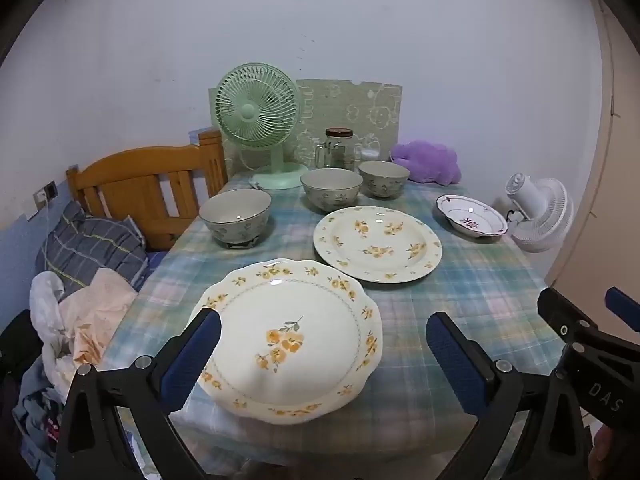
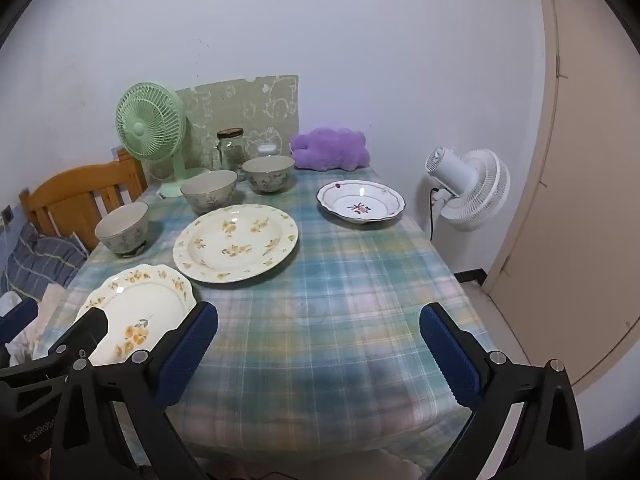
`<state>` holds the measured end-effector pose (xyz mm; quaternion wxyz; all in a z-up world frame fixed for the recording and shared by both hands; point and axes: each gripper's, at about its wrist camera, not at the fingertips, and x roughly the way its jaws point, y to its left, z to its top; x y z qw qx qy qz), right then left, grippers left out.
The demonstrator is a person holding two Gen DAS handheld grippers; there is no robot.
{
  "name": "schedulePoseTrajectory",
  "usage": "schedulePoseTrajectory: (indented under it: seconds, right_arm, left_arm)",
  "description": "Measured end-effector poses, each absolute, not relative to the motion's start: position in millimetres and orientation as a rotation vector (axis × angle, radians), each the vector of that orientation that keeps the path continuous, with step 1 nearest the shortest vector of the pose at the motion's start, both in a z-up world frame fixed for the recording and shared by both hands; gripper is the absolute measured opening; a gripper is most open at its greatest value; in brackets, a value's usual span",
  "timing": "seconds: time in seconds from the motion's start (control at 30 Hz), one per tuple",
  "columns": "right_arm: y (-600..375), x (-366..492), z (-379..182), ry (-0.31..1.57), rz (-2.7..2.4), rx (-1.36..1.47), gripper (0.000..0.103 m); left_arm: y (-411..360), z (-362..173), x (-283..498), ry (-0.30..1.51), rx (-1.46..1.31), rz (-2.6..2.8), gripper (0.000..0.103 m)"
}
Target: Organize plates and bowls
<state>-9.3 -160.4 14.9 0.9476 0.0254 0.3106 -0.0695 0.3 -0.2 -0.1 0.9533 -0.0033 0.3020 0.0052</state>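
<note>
Sorting not yet begun: left hand-held gripper (image 1: 322,344) and right hand-held gripper (image 2: 318,336), jaws wide and empty, face the scalloped floral plate (image 1: 288,340) at lower centre, likely first to be gripped.

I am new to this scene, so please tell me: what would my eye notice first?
Probably the scalloped plate with yellow flowers, nearest the camera on the checked tablecloth. Behind it lies a round flowered plate, then three grey bowls. The green fan at the back also stands out.
</note>
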Motion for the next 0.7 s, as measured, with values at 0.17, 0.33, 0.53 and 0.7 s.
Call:
schedulePoseTrajectory:
  seconds: [0.17,0.33,0.53,0.7]
  right_arm:
    - [-159,-17,20,0.606,-0.139,0.033,0.102]
    - [-161,-18,23,0.602,-0.131,0.024,0.102]
    - [-160,-18,24,0.601,-0.134,0.01,0.102]
    - [-163,-16,25,0.613,-0.133,0.018,0.102]
  left_arm:
    - [13,3,-4,0.597,-0.032,0.017,0.103]
    - [-1,9,-11,0.591,-0.014,0.024,0.103]
    - [1,10,-7,0.593,-0.026,0.016,0.103]
    - [-2,10,-5,0.592,-0.018,0.017,0.103]
